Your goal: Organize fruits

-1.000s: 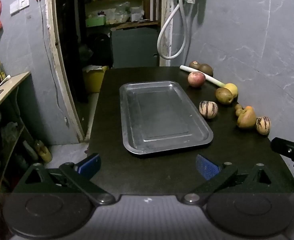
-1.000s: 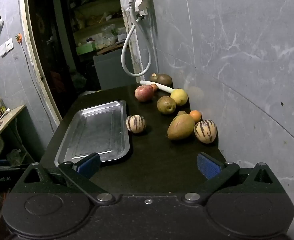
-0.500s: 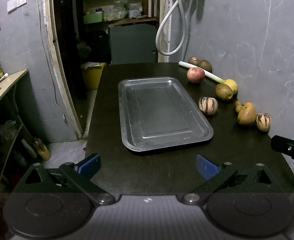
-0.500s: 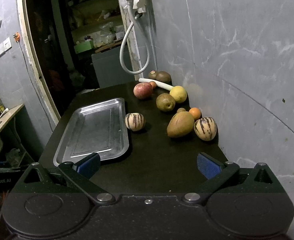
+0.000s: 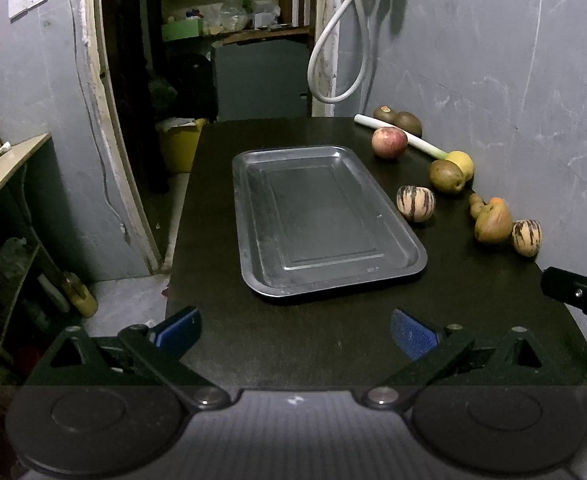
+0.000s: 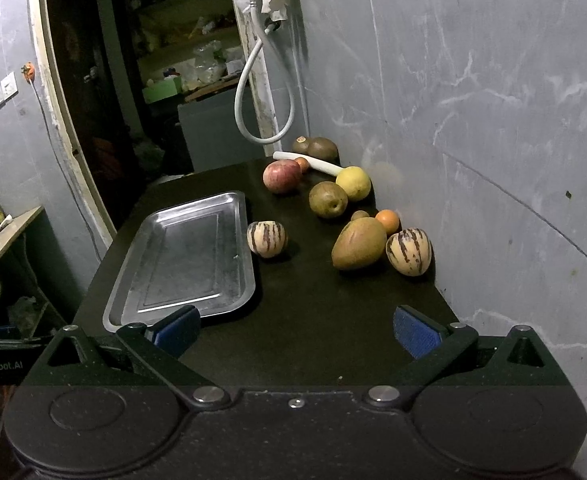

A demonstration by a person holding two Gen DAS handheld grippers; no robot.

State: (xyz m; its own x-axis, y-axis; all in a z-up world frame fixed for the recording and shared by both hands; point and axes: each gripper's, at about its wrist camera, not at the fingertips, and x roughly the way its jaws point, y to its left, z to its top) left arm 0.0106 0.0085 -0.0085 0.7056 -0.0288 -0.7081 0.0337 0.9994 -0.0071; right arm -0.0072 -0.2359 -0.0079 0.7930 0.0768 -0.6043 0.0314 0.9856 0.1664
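Observation:
An empty metal tray (image 5: 325,216) (image 6: 181,256) lies on a dark table (image 5: 333,332). Fruits lie loose to its right by the wall: a red apple (image 5: 388,142) (image 6: 281,176), a brown pear (image 5: 447,176) (image 6: 328,199), a lemon (image 6: 353,183), a striped melon (image 5: 415,203) (image 6: 266,238) beside the tray, a mango (image 5: 492,223) (image 6: 358,243), a second striped melon (image 5: 526,237) (image 6: 408,251), an orange (image 6: 387,220) and two kiwis (image 6: 315,147). My left gripper (image 5: 295,332) is open and empty at the table's near edge. My right gripper (image 6: 297,330) is open and empty, short of the mango.
A white leek stalk (image 6: 307,161) lies among the far fruits. A grey wall (image 6: 473,120) runs along the table's right side, with a white hose (image 6: 253,112) hanging at the back. An open doorway and a side counter (image 5: 1,160) are to the left.
Both grippers have shifted slightly, so the tray and fruits sit a little differently in view. Nothing on the table has moved, and both grippers stay open.

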